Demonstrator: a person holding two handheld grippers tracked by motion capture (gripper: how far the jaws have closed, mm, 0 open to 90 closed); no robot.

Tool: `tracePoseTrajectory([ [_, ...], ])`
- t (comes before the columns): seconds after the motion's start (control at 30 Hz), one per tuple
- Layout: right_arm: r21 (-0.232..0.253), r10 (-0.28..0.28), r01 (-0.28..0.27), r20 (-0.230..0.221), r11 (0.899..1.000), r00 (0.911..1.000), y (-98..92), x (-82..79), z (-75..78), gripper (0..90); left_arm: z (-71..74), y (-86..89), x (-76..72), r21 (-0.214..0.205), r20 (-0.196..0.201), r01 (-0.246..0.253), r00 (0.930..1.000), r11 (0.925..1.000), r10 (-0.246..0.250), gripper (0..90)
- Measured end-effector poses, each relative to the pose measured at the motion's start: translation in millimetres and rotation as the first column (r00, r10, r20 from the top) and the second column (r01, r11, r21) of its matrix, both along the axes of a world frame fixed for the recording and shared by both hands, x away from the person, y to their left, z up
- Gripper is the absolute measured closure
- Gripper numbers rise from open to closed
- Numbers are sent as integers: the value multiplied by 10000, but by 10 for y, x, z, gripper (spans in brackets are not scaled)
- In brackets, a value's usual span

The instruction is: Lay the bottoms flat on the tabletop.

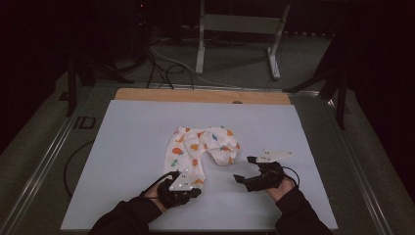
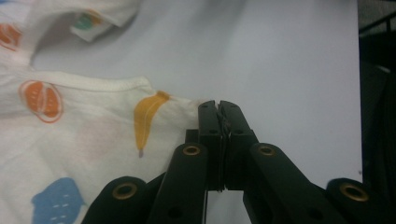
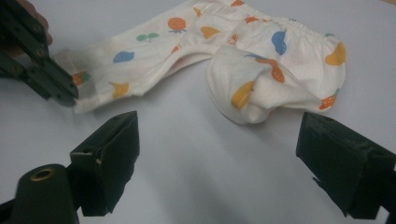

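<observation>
Small white cotton baby trousers with fruit print [image 1: 203,149]: mid-counter. Left tool [image 2: 219,106] clamped on the near leg cuff; right tool [image 3: 219,154] wide, unladen, facing the bunched other leg.

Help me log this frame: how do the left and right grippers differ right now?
The left gripper has its jaws shut on the hem of one leg of the fruit-print baby pants; the right gripper has its jaws wide open and holds nothing. The left touches the pants; the right sits apart from them, aimed at the bunched-up other leg. Both are black and hand-held over the white mat.
</observation>
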State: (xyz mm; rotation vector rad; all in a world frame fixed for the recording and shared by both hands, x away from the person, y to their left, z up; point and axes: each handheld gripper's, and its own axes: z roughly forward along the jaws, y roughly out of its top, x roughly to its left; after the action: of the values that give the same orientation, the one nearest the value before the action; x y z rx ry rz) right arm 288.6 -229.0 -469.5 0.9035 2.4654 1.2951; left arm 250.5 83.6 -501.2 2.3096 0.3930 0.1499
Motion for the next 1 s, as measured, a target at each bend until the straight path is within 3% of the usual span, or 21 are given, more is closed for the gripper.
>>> tracePoseTrajectory([
  [0.33, -30, 12, -12, -38, 10000, 10000, 6, 3, -10, 135, -134, -77, 1, 489, -299, 315, 9991, 9983, -301, 887],
  [0.53, -8, 0, 0, -59, 10000, 10000, 3, 7, -21, 134, -119, -57, 14, 368, -341, 462, 9984, 9983, -449, 839],
  [0.57, -64, 17, -18, -43, 10000, 10000, 4, 6, -19, 134, -95, -44, 15, 181, -388, 445, 9983, 9988, -437, 816],
  [0.63, -40, 61, -61, -6, 10000, 10000, -4, 5, -12, 134, 7, 18, 24, -24, -111, 388, 9992, 9992, -389, 763],
  [0.7, -27, 23, -23, -10, 10000, 10000, -1, 2, -10, 134, 7, 18, 24, -24, -111, 388, 9992, 9992, -389, 721],
  [0.73, -1, -36, 36, -27, 10000, 10000, -9, 3, -9, 134, 158, 157, 65, -547, 83, 150, 9999, 9984, -146, 620],
  [0.83, 0, -20, 20, -28, 10000, 10000, -11, 4, -12, 134, 257, 318, 99, -854, 404, -351, 9984, 9957, 387, 516],
  [1.0, -71, -13, 13, -17, 10000, 10000, -8, 0, -10, 134, 298, 537, 110, -1013, 471, -873, 9946, 9910, 925, 474],
])
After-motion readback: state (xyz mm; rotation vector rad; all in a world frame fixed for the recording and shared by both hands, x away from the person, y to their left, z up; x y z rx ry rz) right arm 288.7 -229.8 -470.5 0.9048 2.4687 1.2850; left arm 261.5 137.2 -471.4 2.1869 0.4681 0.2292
